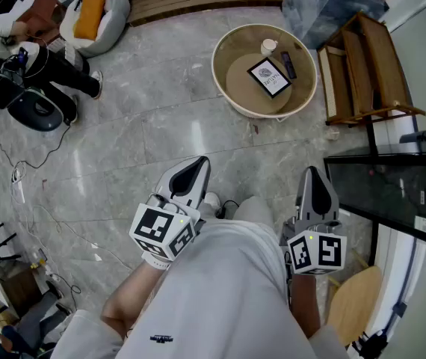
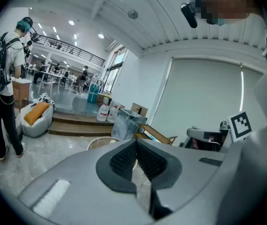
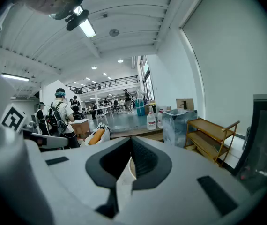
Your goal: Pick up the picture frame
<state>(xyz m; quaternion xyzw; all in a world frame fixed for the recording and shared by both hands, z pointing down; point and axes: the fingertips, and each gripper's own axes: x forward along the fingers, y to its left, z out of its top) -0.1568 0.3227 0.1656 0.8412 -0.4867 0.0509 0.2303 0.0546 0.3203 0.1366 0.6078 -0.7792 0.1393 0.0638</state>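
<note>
L gripper (image 1: 194,172) is hovering low by the person's waist w/ jaws pressed together, nothing btwn them. Frame (image 1: 270,77) is lying flat on the round table (image 1: 232,45) well ahead, its long axis running upper-left to lower-right. R gripper (image 1: 314,184) is likewise sitting closed and empty.

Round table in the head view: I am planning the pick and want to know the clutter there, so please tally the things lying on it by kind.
picture frame: 1
small white cup: 1
dark slim bar, perhaps a remote: 1
Total on the round table: 3
</note>
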